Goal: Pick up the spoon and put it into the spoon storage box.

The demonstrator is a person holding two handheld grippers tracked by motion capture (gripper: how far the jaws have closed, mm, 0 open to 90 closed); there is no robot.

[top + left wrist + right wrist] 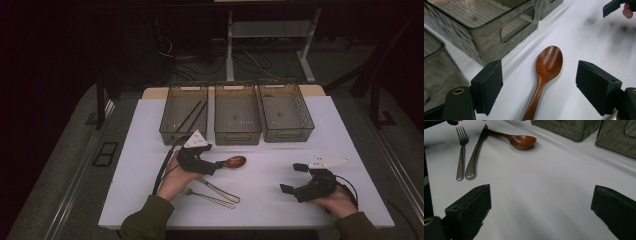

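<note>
A brown wooden spoon (235, 161) lies on the white table (280, 150), just in front of the middle bin. My left gripper (219, 164) is at its handle end. In the left gripper view the spoon (548, 62) lies bowl-away between the wide-apart jaws of the left gripper (540, 75), and neither pad touches it. A metal knife (218, 190) and fork (210, 198) lie side by side nearer the front edge. My right gripper (293, 178) rests open at the right, with nothing between its jaws (541, 205). From there the spoon (522, 141), knife (475, 155) and fork (461, 152) lie farther off.
Three translucent grey bins stand in a row at the back: left bin (175, 137), middle bin (237, 136), right bin (287, 134). Two dark sticks (192, 117) lean in the left bin. The middle bin's handle wall (516, 25) is close to the left jaw.
</note>
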